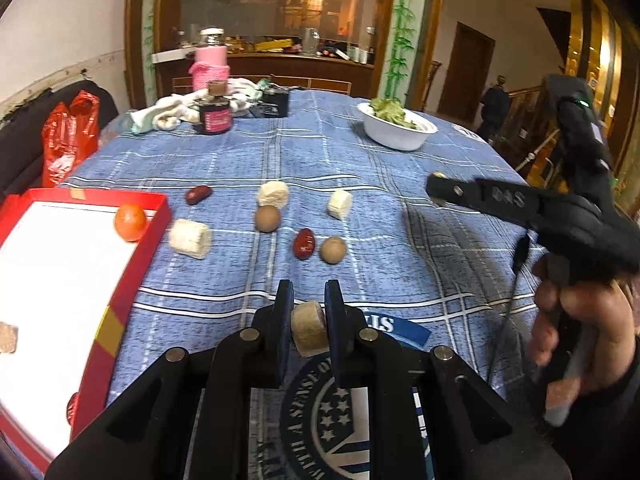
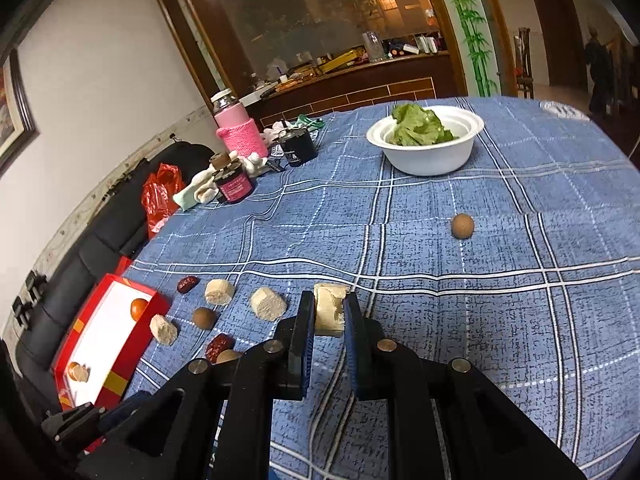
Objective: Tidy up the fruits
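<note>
My left gripper (image 1: 309,307) is shut on a tan cylindrical chunk (image 1: 308,334) above the near part of the blue checked table (image 1: 360,160). To its left lies a red box (image 1: 102,320) with a white floor, holding an orange fruit (image 1: 130,222) and a tan piece (image 1: 7,338). Two red dates (image 1: 198,195) (image 1: 304,244), two brown longans (image 1: 267,218) (image 1: 333,250) and three pale chunks (image 1: 190,238) (image 1: 273,194) (image 1: 340,204) lie loose on the cloth. My right gripper (image 2: 329,303) is shut on a pale chunk (image 2: 329,318). Another longan (image 2: 463,225) lies alone to the right.
A white bowl (image 2: 426,160) of green leaves stands at the far side. At the back left are a pink-sleeved bottle (image 2: 236,128), a dark jar (image 2: 234,186), a black cup (image 2: 298,148) and white cloths (image 1: 176,112). A red bag (image 1: 70,136) rests on a black seat.
</note>
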